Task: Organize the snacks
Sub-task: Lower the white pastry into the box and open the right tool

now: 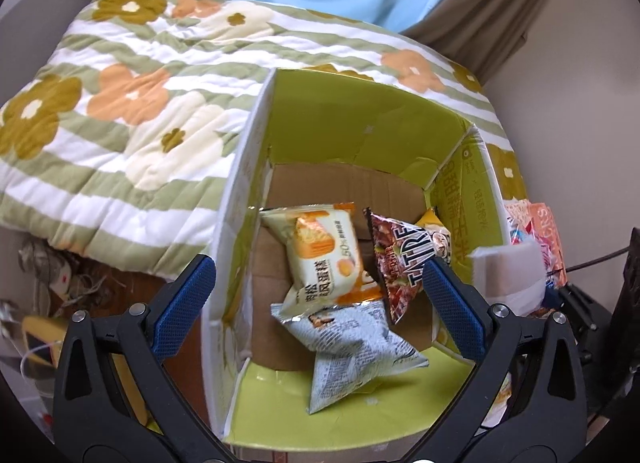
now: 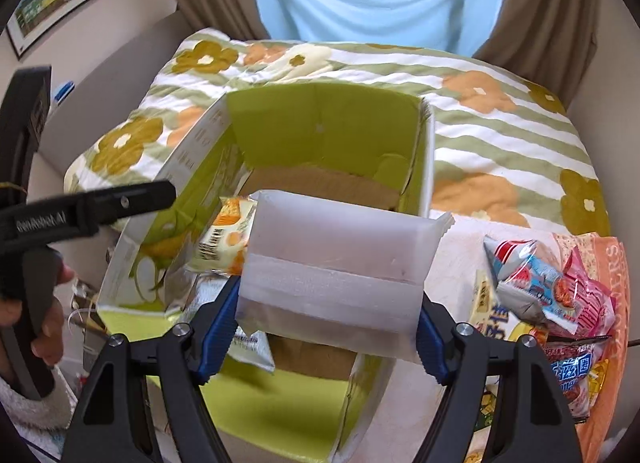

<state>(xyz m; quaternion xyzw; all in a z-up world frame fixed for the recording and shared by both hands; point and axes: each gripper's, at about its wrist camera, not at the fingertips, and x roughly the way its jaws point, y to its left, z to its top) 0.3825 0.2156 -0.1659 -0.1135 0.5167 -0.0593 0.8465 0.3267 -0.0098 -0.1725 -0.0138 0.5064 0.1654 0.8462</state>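
A green-lined cardboard box [image 1: 360,119] stands open on the bed. Inside lie a yellow cake packet [image 1: 320,251], a dark red nut packet [image 1: 396,263] and a grey-white packet [image 1: 356,347]. My left gripper [image 1: 320,303] is open and empty, held over the box's near left wall. My right gripper [image 2: 324,327] is shut on a frosted white packet [image 2: 336,275] and holds it over the box [image 2: 328,123]. That white packet also shows in the left wrist view [image 1: 508,271], beside the box's right wall.
A pile of loose snack packets [image 2: 552,295] lies right of the box on a pink cloth. A flowered green-striped quilt [image 1: 140,103] covers the bed behind. Cables and clutter [image 1: 60,283] lie on the floor at left. The hand-held left gripper [image 2: 80,211] shows at left.
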